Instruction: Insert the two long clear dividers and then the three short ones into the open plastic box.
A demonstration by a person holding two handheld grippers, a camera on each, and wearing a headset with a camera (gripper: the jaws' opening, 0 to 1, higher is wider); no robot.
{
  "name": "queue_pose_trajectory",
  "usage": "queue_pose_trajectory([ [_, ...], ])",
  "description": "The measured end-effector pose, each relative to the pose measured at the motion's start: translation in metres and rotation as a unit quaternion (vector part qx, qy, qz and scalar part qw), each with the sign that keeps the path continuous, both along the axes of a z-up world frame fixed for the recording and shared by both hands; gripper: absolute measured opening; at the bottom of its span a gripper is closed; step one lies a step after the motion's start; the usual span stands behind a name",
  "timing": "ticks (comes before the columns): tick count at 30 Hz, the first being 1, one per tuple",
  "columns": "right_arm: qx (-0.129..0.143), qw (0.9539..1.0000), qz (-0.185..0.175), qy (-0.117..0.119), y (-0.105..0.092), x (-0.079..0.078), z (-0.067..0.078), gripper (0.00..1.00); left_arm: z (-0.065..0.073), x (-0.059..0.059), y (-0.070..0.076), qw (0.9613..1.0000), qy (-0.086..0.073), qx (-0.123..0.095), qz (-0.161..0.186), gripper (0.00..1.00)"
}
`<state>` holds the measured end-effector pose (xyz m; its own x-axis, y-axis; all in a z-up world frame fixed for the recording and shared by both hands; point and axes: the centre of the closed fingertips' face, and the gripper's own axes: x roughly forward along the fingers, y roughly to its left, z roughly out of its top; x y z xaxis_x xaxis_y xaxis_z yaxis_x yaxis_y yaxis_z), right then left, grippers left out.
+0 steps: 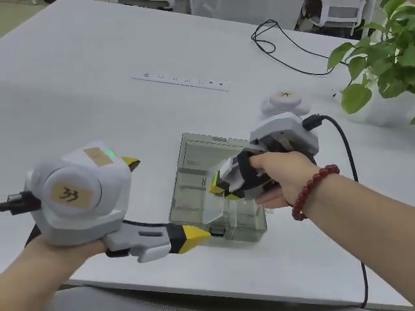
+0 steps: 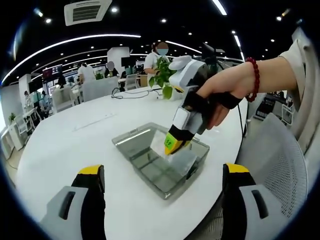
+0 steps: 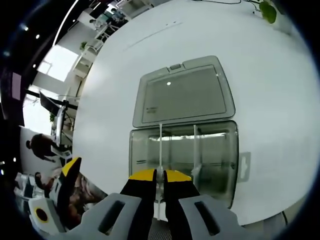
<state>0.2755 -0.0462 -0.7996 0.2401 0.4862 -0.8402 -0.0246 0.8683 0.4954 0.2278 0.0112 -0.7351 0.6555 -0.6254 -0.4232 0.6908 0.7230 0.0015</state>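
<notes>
The open plastic box (image 3: 234, 162) sits on the white table (image 1: 97, 97) with its lid (image 3: 182, 92) folded flat behind it. In the right gripper view the right hand-held gripper (image 3: 160, 176) has its yellow-tipped jaws pinched nearly together on the upper edge of a long clear divider (image 3: 160, 145), which stands upright inside the box and runs from the near wall toward the hinge side. A second long divider (image 3: 194, 145) stands beside it, roughly parallel and apart from it. Whether either is pushed fully down in its wall slots is too fine to tell. The left hand-held gripper (image 2: 162, 169) hangs off to the side of the box with its jaws spread wide and nothing between them.

The divider looks like a thin, stiff sheet of clear plastic: very light, smooth and so likely slippery, and probably prone to bowing or cracking if forced at an angle. The sensible hold is on the top edge, as here, with the sheet kept vertical so both ends drop into facing slots together. The box itself looks light enough to skid, so the free gripper could steady a wall while the sheet is pressed home
</notes>
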Motion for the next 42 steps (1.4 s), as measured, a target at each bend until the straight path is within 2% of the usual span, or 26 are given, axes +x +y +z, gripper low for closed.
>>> queue_pose_trajectory([
  [13,-0.005,0.9998,0.007,0.018,0.003,0.0,-0.009,0.07,-0.001,0.002,0.002,1.0,0.003,0.0,0.002,0.97],
  [30,-0.018,0.9993,0.021,0.024,0.005,0.001,-0.013,0.07,-0.001,0.003,0.008,0.9999,0.005,0.001,0.012,0.95],
  [37,-0.046,0.9968,0.064,0.016,0.006,0.002,-0.011,0.07,-0.001,0.002,0.012,0.9998,0.005,0.002,0.018,0.95],
  [42,-0.072,0.9926,0.097,0.007,0.008,0.002,-0.012,0.07,-0.001,0.002,0.013,0.9998,0.007,0.002,0.019,0.95],
])
